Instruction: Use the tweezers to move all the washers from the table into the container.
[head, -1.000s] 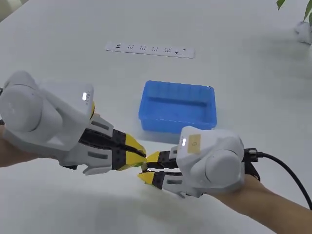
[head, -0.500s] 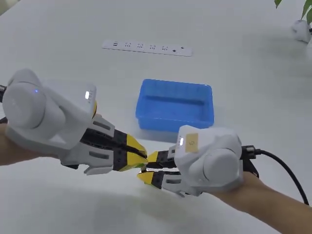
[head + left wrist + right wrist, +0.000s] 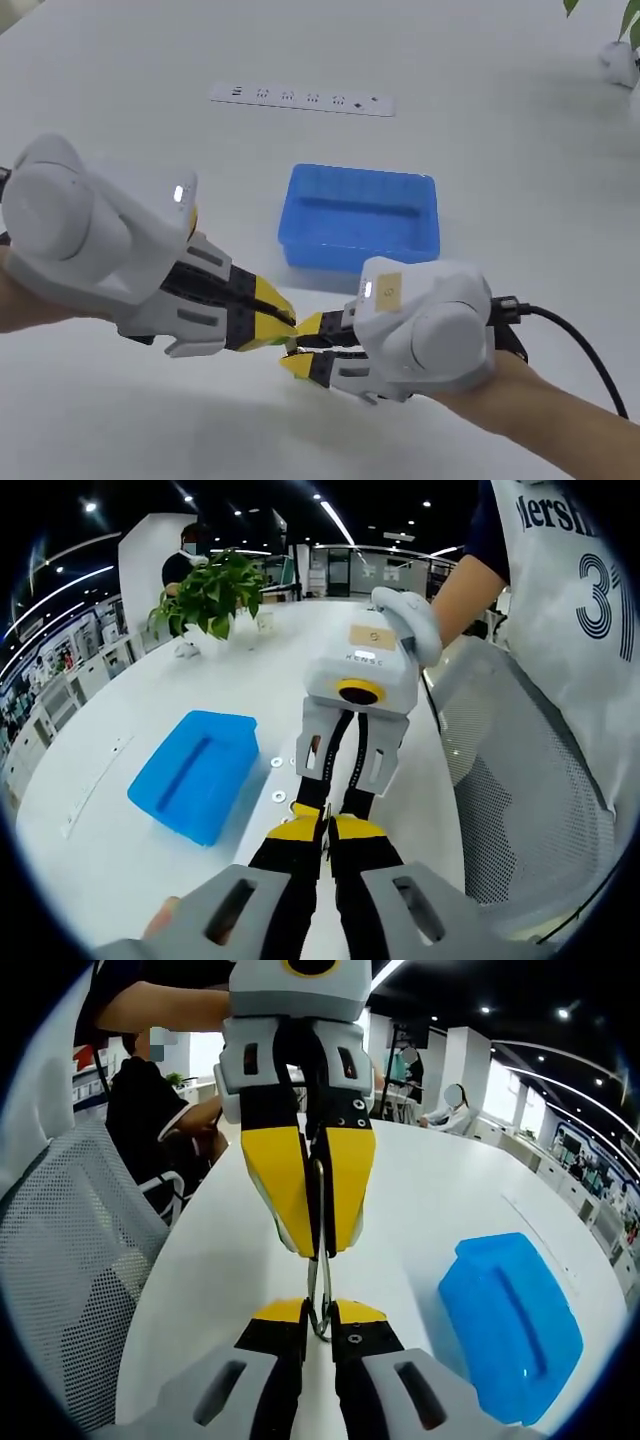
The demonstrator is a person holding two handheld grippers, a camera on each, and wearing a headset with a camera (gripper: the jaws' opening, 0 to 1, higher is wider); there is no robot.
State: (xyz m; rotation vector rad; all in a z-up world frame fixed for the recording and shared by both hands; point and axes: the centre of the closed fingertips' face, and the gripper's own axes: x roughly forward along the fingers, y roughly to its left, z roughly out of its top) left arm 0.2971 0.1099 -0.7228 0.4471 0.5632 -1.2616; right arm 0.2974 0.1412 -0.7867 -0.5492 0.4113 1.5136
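The left gripper and right gripper meet tip to tip, both sets of jaws clenched on the tweezers. The washers lie on the tabletop beside the container. One grip should probably release only once the other is secure.

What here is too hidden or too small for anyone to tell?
1. The washers: in the left gripper view they are tiny rings beside the container. The right gripper may hide more, so the count is unsure.
2. The tweezers: in the right gripper view the far end runs in between the jaws of the left gripper, which hide it.
3. Inside of the container: the head view is too blurred to spot a washer.
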